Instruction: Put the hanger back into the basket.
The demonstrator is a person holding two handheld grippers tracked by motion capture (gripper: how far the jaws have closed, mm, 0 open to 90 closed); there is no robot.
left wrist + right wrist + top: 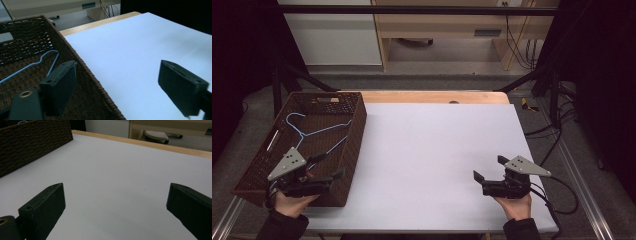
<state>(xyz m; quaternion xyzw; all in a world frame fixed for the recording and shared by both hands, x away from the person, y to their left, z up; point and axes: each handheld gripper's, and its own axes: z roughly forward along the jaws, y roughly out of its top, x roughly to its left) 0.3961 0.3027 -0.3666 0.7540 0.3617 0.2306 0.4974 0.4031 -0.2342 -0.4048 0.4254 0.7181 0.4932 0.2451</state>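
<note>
A dark brown woven basket (354, 135) stands at the left edge of the table, and a light blue wire hanger (327, 128) lies flat on its floor. My left gripper (331, 166) hovers over the basket's near right corner, open, with nothing between its jaws. In the left gripper view its jaws (117, 72) straddle the basket's right rim (85, 71), with the hanger's hook (51, 52) ahead on the left. My right gripper (490, 168) is low over the white table surface (437, 145) at the near right, open and holding nothing (117, 192).
The basket's side wall (32, 142) is far left in the right gripper view. A wooden table edge (432, 96) runs along the back. Black frame bars (412, 10) and cables (557, 130) border the table; a cabinet stands beyond.
</note>
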